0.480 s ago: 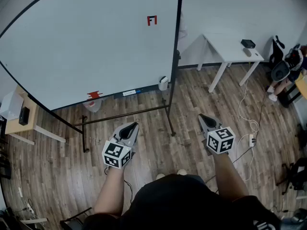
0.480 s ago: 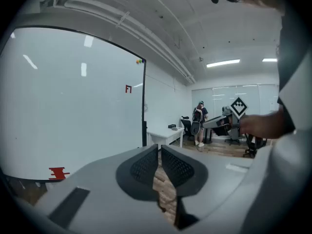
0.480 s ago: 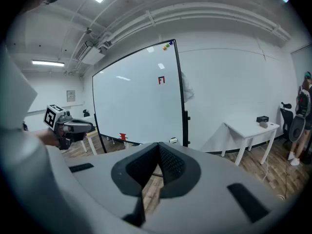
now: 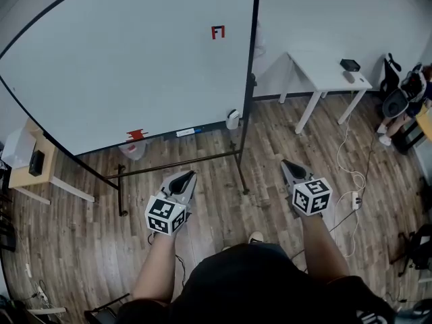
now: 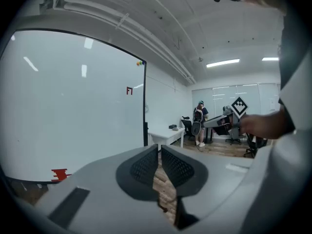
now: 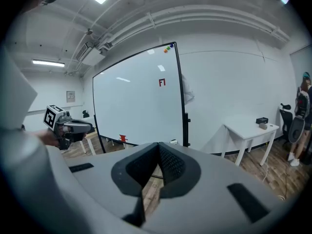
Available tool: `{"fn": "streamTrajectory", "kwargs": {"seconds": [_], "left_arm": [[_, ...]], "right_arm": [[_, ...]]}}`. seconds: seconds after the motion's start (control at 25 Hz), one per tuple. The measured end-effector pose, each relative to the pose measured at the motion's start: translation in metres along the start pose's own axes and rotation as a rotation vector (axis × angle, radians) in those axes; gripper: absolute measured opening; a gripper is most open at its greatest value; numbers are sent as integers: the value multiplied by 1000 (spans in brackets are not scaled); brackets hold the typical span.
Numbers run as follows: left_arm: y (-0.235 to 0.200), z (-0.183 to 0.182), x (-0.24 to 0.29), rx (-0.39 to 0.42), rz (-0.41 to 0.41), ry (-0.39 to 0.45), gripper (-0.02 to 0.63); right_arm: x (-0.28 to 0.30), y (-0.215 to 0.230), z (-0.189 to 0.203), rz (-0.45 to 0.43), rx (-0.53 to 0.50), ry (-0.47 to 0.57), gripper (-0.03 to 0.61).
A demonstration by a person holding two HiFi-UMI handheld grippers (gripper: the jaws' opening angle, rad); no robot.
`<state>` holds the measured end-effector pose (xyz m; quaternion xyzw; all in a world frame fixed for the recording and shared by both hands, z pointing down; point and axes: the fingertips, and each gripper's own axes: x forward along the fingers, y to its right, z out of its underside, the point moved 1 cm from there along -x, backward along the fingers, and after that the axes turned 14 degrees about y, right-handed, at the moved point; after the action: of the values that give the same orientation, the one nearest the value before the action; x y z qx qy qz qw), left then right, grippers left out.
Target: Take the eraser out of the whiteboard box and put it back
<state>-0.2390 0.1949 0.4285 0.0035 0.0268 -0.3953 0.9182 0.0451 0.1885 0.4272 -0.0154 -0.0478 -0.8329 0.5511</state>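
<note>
A large whiteboard (image 4: 135, 66) on a black stand faces me. On its bottom ledge sit a red object (image 4: 136, 135), a marker (image 4: 185, 131) and a small white box (image 4: 231, 119) at the right end. A translucent container (image 4: 133, 150) hangs just under the red object. Which of these is the eraser I cannot tell. My left gripper (image 4: 185, 178) and right gripper (image 4: 288, 165) are held level above the wood floor, well short of the board. Both are shut with nothing between the pads (image 5: 146, 164) (image 6: 168, 165). The red object (image 6: 123, 138) and white box (image 6: 174, 142) also show in the right gripper view.
A white table (image 4: 324, 73) with a small black device (image 4: 349, 64) stands at the right of the board. A low wooden table (image 4: 30, 167) is at the left. Cables (image 4: 351, 181) trail on the floor at right. A person (image 5: 198, 123) stands at the back near office chairs.
The head view has dipped slightly, so the board sits a little lower in the frame. Both grippers have kept their place and stayed shut.
</note>
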Motion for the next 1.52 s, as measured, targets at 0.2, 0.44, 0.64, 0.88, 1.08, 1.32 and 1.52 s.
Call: {"fn": "streamTrajectory", "kwargs": {"seconds": [0.2, 0.44, 0.64, 0.88, 1.08, 1.32, 1.52], "left_arm": [[-6, -4, 7, 8, -4, 6, 31], [-14, 5, 20, 8, -10, -9, 31], [-22, 8, 44, 15, -17, -18, 31], [-31, 10, 80, 15, -27, -31, 31], [-36, 22, 105, 6, -42, -54, 31], [-43, 37, 132, -8, -58, -78, 31], [-47, 44, 152, -15, -69, -88, 31]], "right_arm": [[7, 4, -1, 5, 2, 2, -5], [21, 15, 8, 0, 13, -6, -5], [39, 33, 9, -13, 6, -8, -5], [67, 64, 7, -28, 10, -19, -5], [90, 86, 13, -50, 19, -41, -5], [117, 105, 24, -79, 25, -65, -5], [135, 120, 30, -93, 34, -83, -5]]}}
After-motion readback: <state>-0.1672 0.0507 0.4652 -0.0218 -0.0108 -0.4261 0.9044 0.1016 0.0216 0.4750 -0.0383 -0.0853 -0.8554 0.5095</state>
